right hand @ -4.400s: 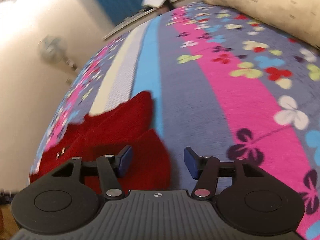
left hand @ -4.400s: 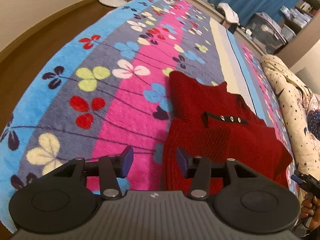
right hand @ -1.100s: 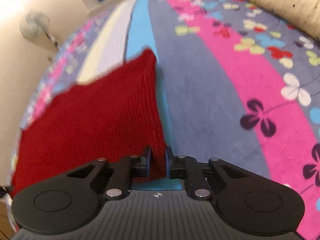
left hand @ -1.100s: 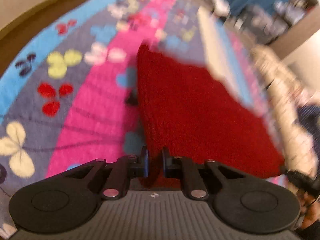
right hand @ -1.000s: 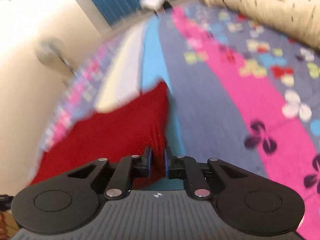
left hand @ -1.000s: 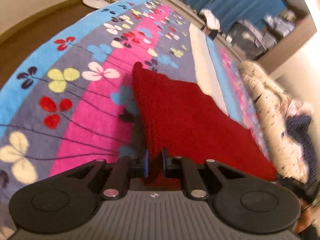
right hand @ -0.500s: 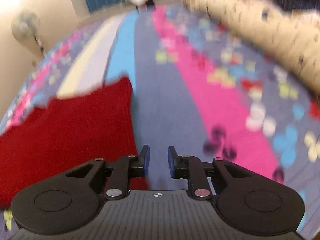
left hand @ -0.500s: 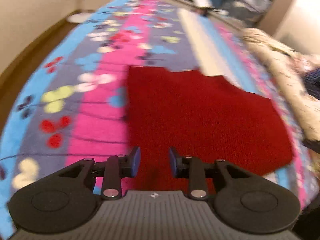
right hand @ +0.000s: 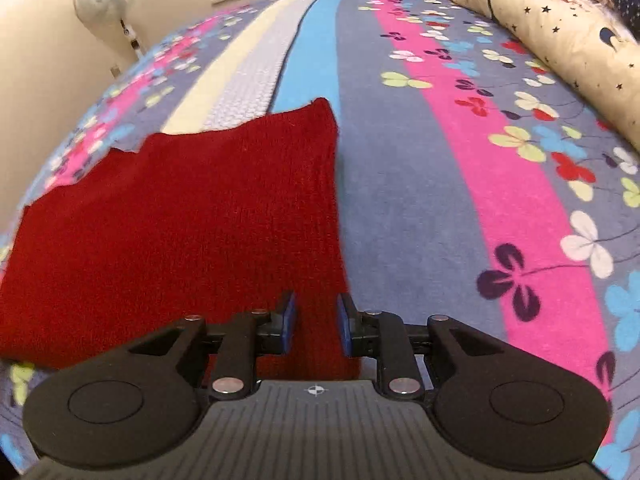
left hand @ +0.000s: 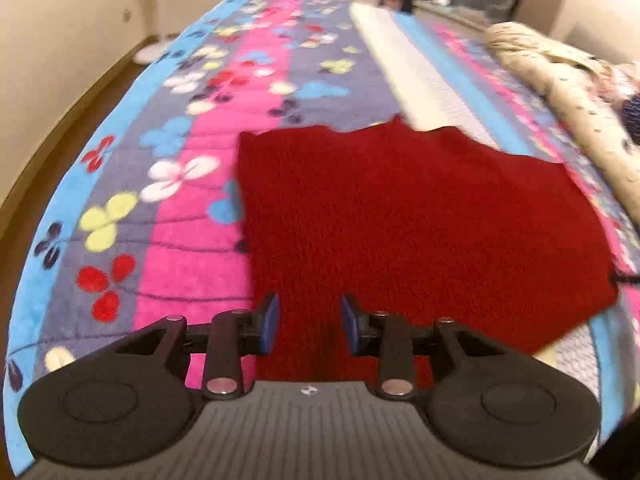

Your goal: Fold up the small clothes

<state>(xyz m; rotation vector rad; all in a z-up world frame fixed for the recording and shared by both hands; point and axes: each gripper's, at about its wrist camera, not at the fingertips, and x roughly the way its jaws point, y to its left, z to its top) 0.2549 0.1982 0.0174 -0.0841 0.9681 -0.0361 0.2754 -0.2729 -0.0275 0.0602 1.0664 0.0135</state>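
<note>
A dark red knitted garment (left hand: 412, 216) lies flat on the flowered bedspread (left hand: 188, 208), plain side up, with no buttons showing. It also shows in the right wrist view (right hand: 192, 220). My left gripper (left hand: 307, 324) is open above the garment's near left corner, holding nothing. My right gripper (right hand: 316, 323) is open a little, with its jaws either side of the garment's near right edge, apart from the cloth.
A cream star-print duvet (right hand: 560, 28) is bunched along the right side of the bed. A standing fan (right hand: 102, 0) is by the wall on the left in the right wrist view. The wooden floor (left hand: 60, 108) runs along the bed's left edge.
Both grippers were shut on the garment's near edge a second ago. They have opened and let it go, and the garment now lies flat. Both grippers have drawn back slightly.
</note>
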